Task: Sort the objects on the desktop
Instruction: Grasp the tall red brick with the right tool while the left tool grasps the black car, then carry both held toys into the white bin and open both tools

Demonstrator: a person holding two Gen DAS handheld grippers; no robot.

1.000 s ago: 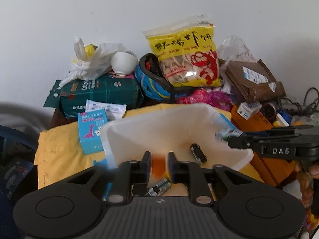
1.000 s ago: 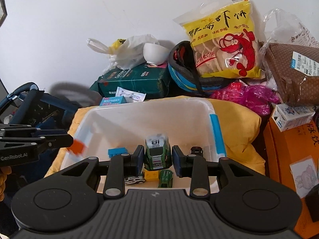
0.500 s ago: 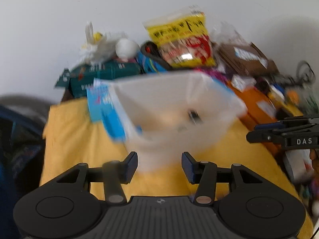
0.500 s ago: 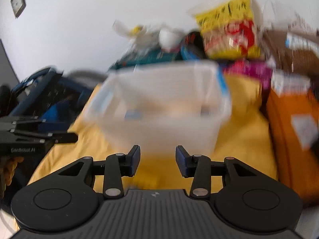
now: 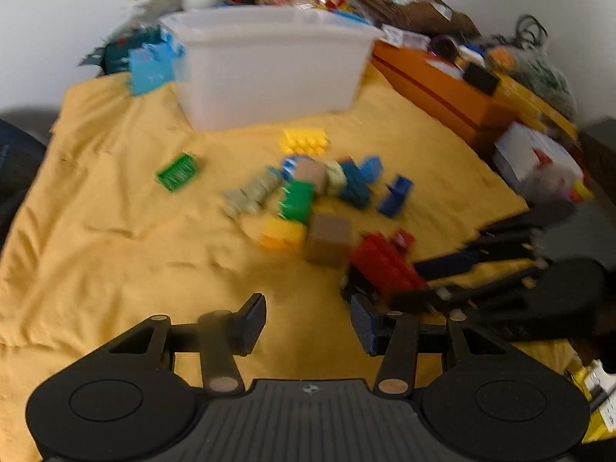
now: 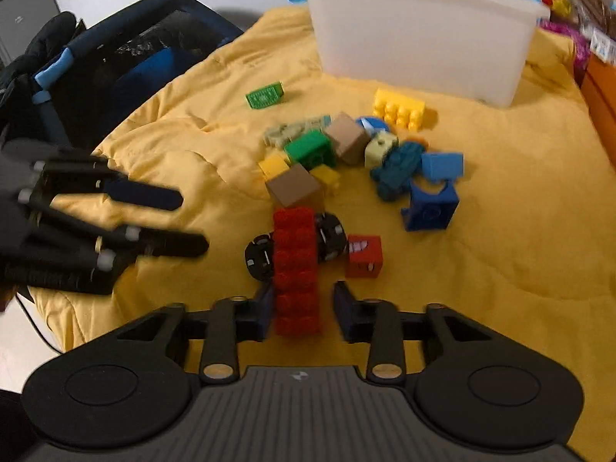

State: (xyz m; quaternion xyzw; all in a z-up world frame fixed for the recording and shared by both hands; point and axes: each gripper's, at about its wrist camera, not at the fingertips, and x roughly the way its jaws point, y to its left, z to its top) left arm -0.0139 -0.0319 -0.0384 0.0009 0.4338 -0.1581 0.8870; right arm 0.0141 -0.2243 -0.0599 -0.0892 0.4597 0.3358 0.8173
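Observation:
A long red brick point(image 6: 296, 265) with black wheels lies on the yellow cloth point(image 6: 519, 231). My right gripper point(image 6: 304, 310) is open, with its fingers on either side of the brick's near end. Beyond it lies a loose pile of bricks: a brown cube point(image 6: 294, 188), a green brick point(image 6: 310, 148), a blue brick point(image 6: 431, 208) and a small red cube point(image 6: 364, 256). The white bin point(image 6: 415, 38) stands behind them. My left gripper point(image 5: 308, 321) is open and empty, low over bare cloth, left of the red brick point(image 5: 385, 265).
A dark blue bag point(image 6: 127, 57) sits off the cloth's left edge. An orange box point(image 5: 442, 92) and small cartons line the right side. Snack bags and packets are stacked behind the bin point(image 5: 269, 65). A green flat piece point(image 5: 178, 172) lies apart on the left.
Both grippers were shut on toys over the bin, then opened and pulled back. Now they are low over the cloth, the right one around the red brick.

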